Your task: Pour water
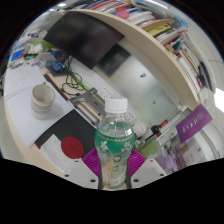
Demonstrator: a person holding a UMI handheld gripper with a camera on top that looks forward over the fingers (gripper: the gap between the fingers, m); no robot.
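Gripper view shows the bottle (115, 140) standing upright in the claw (118, 170), a clear plastic one with a white cap and a green label, its lower body caught between the two fingers with a magenta pad (93, 162) pressed to its left side and the other pad against its right; the claw looks clamped on it, with no gap visible at either side. The cap seems to be on, though it is too small to be sure, and the water level cannot be read through the label. Just left of the claw and a little ahead lies a red disc (71, 147) on a dark mat (60, 135). Further ahead and to the left stands a pale cup (42, 99) on the white table (25, 85), well apart from the bottle; this is the likely place for the water to go. Beyond it are cables, a dark monitor (85, 38), and shelves of books (150, 20) high at the back. To the right of the claw sits a purple box (196, 120). As a judgement of progress: the bottle is grasped and upright, so nothing is poured yet. What is left is to carry it ahead-left to the cup, get the cap off if it is indeed on, tilt, and pour.
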